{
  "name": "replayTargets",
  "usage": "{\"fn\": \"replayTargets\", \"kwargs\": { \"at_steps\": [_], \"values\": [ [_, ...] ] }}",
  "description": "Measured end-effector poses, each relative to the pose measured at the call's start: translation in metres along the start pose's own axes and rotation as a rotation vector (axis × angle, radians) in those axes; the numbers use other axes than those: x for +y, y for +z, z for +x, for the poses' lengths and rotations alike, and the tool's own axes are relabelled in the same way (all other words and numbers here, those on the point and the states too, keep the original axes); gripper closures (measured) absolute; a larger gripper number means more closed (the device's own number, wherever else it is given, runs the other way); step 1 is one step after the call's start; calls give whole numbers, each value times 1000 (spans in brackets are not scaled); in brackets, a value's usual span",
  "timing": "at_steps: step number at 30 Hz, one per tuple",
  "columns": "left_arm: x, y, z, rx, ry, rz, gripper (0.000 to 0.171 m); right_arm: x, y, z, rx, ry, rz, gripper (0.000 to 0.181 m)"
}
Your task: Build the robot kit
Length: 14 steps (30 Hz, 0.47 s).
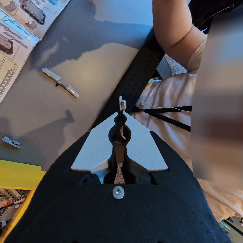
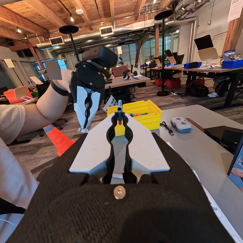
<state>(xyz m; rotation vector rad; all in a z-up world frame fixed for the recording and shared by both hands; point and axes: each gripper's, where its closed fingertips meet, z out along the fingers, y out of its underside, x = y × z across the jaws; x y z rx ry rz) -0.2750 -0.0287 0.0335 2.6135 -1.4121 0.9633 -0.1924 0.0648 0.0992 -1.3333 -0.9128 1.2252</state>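
- Left tool (image 1: 120, 111): clenched on a small white plastic piece (image 1: 122, 103) with two holes, pinched at the very fingertips and projecting beyond them. Seen from the right wrist view, this tool (image 2: 83, 130) is held raised in the air off the tabletop's near edge, pointing downward, the white piece at its tip.
- Right tool (image 2: 119, 115): clenched on a grey tubular piece (image 2: 119, 110) with a red end, gripped between the fingertips, its open bore facing the camera and its upper part standing above the tips.
- Relation: the two tools are near each other but apart; the left tool's tip sits lower left of the right tool's tip in the right wrist view.
- Tabletop (image 1: 81, 73): grey surface, dark edge.
- White and silver elongated assembly (image 1: 59, 82): lying flat on the tabletop, well apart from the left tool.
- Small grey piece with holes (image 1: 11, 142): on the tabletop, beside the yellow bin.
- Yellow bin (image 2: 151, 118): on the tabletop beyond the right tool, holding mixed small parts.
- Instruction booklet (image 1: 17, 26): open on the tabletop.
- Grey remote-style unit (image 2: 181, 124) and black USB cable (image 2: 167, 128): on the tabletop right of the bin.
- Orange cone (image 2: 57, 138): on the floor.
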Motion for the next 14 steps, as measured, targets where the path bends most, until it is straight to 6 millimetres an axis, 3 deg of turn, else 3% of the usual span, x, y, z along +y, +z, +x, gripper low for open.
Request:
{"fn": "replayTargets", "kwargs": {
  "at_steps": [3, 5, 8, 10, 14],
  "values": [
    [3, 1, 9, 9, 27, -25, 171, 10, 3, -1, -7, -18, -64, 176],
    [7, 2, 13, 11, 33, -62, 171, 28, 5, 3, -2, -6, -174, 176],
    [16, 3, 20, 42, 35, -155, 171, 85, 2, 6, -37, 117, -481, 176],
    [15, 2, 27, 71, 15, -192, 171, 112, 2, 10, -25, 132, -582, 176],
    [13, 2, 39, 120, 5, -251, 171, 166, -7, -4, -95, 224, -854, 176]
  ]
}}
